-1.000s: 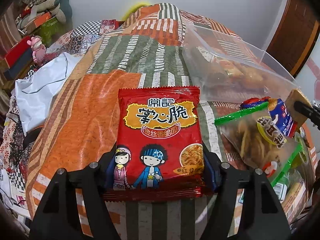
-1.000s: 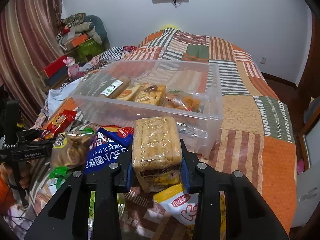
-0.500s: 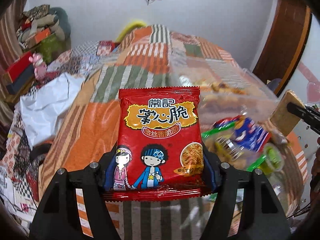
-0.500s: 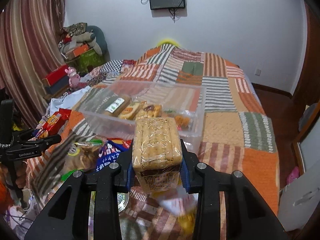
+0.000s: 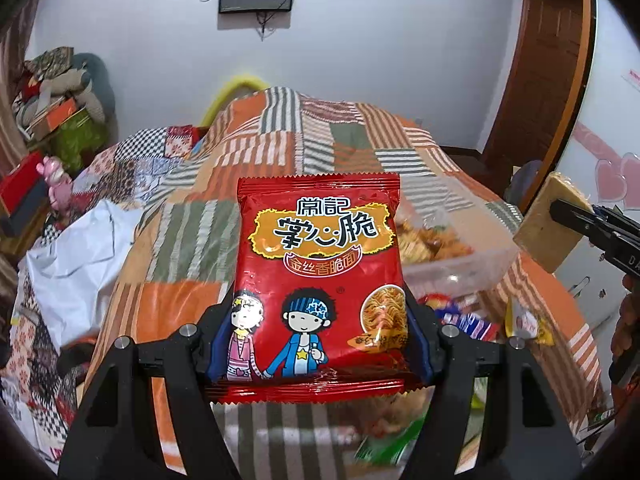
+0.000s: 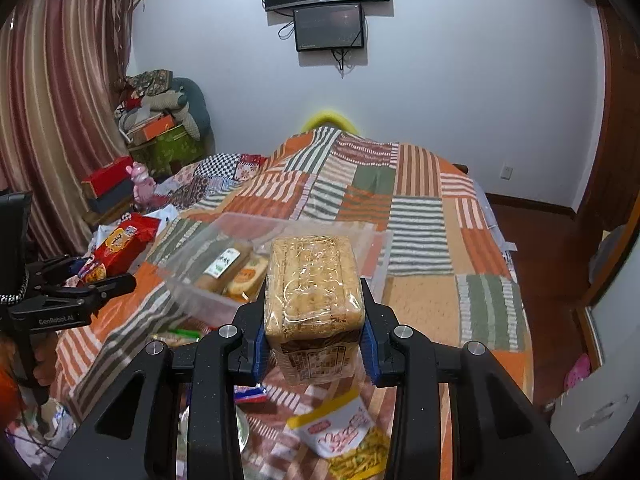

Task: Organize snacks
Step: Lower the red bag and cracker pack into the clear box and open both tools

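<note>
My left gripper (image 5: 318, 338) is shut on a red noodle-snack packet (image 5: 318, 264) with cartoon children, held up flat above the patchwork bed. My right gripper (image 6: 314, 342) is shut on a clear-wrapped block of tan crackers (image 6: 314, 280), also lifted. A clear plastic bin (image 6: 376, 248) lies on the bed beyond both, holding several wrapped snacks (image 6: 224, 266). In the left wrist view the cracker block (image 5: 548, 224) and the right gripper show at the right edge. In the right wrist view the red packet (image 6: 120, 242) and the left gripper (image 6: 86, 292) show at the left.
Loose snack packets lie on the bed below the grippers, among them a yellow-and-white bag (image 6: 340, 430) and a blue-and-red one (image 5: 466, 318). A white sheet (image 5: 76, 260) and piled boxes (image 6: 108, 188) sit to the left. A wall (image 6: 440, 80) with screens stands behind the bed.
Both grippers have risen with their packets still held. The bed, the bin and the loose snacks have sunk lower in both views, and more of the wall shows.
</note>
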`<action>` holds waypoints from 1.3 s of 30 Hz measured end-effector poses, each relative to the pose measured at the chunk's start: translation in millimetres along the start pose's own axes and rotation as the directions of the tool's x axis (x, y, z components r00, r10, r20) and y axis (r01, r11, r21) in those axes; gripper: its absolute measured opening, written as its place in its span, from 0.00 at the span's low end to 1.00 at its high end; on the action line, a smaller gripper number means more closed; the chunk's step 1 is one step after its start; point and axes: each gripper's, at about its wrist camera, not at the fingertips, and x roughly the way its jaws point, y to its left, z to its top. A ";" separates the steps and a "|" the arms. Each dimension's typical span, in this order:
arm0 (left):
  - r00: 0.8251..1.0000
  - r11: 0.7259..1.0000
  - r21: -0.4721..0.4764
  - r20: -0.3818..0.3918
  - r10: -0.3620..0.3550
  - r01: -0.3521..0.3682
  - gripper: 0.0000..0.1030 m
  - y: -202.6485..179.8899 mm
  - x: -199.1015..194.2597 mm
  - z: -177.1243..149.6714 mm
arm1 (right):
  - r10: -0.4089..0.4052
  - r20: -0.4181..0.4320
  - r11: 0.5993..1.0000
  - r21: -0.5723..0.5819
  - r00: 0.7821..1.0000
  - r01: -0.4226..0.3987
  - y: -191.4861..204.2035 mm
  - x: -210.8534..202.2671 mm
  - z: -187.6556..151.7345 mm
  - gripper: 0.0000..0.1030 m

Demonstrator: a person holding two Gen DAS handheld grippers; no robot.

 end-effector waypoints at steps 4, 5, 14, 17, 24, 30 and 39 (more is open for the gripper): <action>1.000 1.000 0.015 0.001 -0.003 0.003 0.67 -7.5 13.3 13.1 | -0.002 0.006 1.000 0.006 1.000 0.002 -2.3 8.2 7.1 0.32; 1.000 1.000 0.018 0.000 -0.004 0.004 0.67 -9.9 18.2 17.0 | -0.007 0.009 1.000 0.003 1.000 0.007 -2.7 8.7 7.7 0.32; 0.998 0.999 0.032 -0.052 -0.027 0.029 0.67 -23.8 59.7 37.2 | -0.017 -0.005 1.000 -0.001 1.000 0.017 -9.1 33.6 20.5 0.32; 0.998 0.999 0.039 -0.067 -0.022 0.024 0.67 -27.0 74.3 42.9 | -0.020 -0.024 1.000 -0.004 0.999 0.020 -9.3 47.7 23.5 0.32; 0.996 0.998 0.056 -0.087 -0.013 0.018 0.67 -30.2 96.2 48.7 | -0.019 -0.072 1.000 0.000 0.997 0.019 -12.1 76.4 25.3 0.32; 0.994 0.995 0.095 -0.112 0.000 0.011 0.67 -33.0 114.7 49.7 | -0.045 -0.119 0.999 -0.009 0.992 0.044 -19.2 94.8 21.4 0.32; 0.989 0.996 0.080 -0.149 -0.015 0.028 0.67 -27.2 130.9 47.2 | -0.067 -0.152 0.998 -0.031 0.986 0.063 -25.8 107.4 19.4 0.32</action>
